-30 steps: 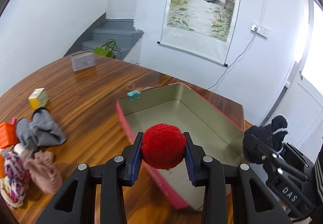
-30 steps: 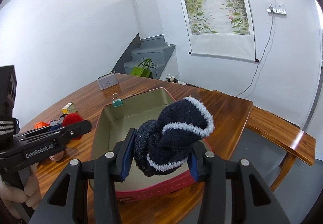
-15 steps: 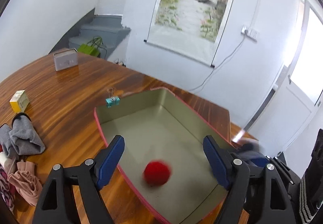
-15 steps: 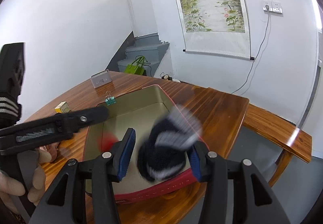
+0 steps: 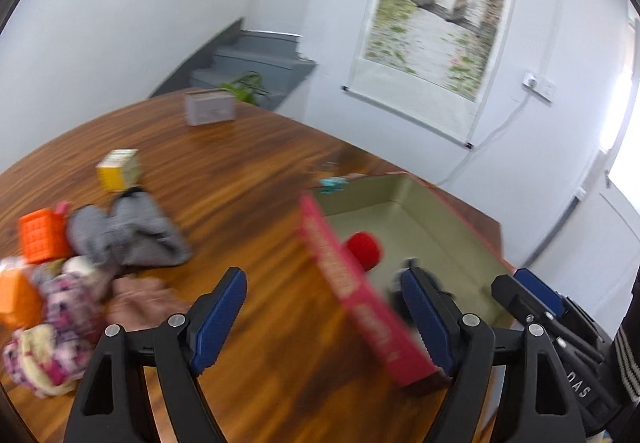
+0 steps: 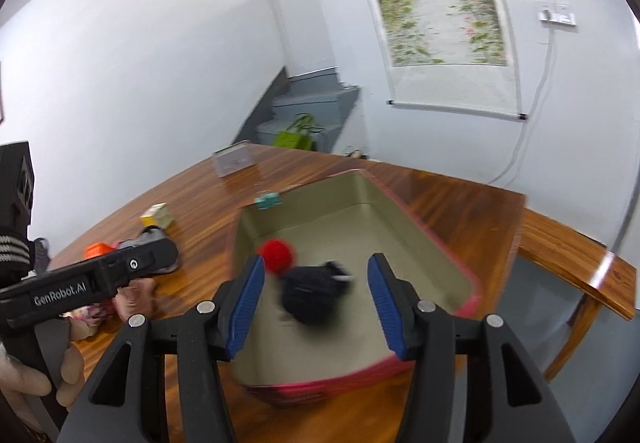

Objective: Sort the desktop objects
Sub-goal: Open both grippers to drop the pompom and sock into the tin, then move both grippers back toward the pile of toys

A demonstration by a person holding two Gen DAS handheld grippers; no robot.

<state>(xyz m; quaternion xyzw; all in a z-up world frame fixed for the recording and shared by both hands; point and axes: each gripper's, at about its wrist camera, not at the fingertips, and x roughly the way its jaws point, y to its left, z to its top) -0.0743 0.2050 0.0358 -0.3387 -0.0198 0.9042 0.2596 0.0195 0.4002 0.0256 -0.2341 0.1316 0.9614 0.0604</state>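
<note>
White walls back a wooden desk (image 6: 460, 203) bearing a pink tin (image 6: 420, 211) with a red pompom (image 6: 276, 254) and dark sock (image 6: 314, 293) inside. Left tongs (image 5: 322, 317) stand spread and empty; right tongs (image 6: 316, 307) are opening, pads clear of the sock.

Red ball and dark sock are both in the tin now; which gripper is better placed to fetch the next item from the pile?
Left. The left gripper is open, empty, and looks toward the pile of socks beside the tin. The right gripper hangs over the tin, its jaws opening above the dark sock.
</note>
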